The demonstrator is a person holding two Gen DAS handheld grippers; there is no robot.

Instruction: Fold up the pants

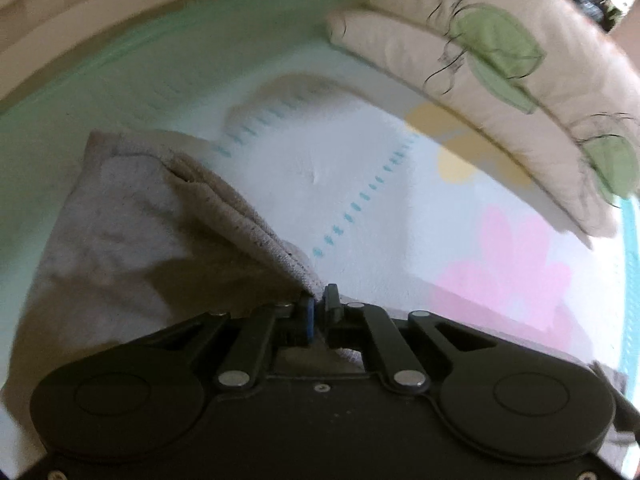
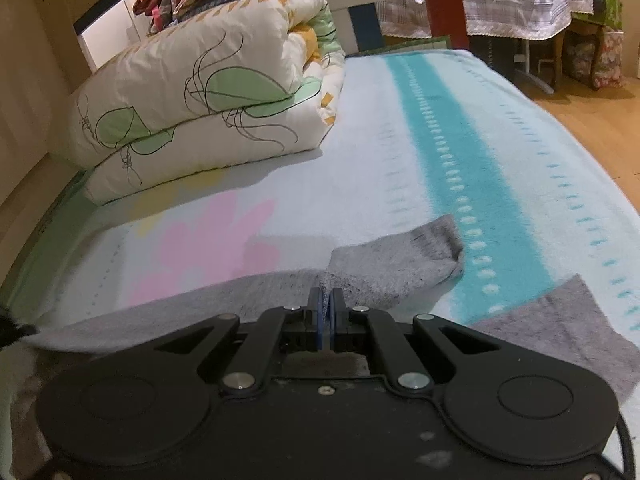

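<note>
I have the left gripper (image 1: 319,300) clenched on a raised edge of the grey pants (image 1: 132,216), and the right gripper (image 2: 330,300) clenched on another edge; the rest lies on the bed (image 2: 400,140) near the duvet (image 2: 208,92). To fold cleanly, I should carry both edges level and together, keep the cloth taut, align edges, then release.
</note>
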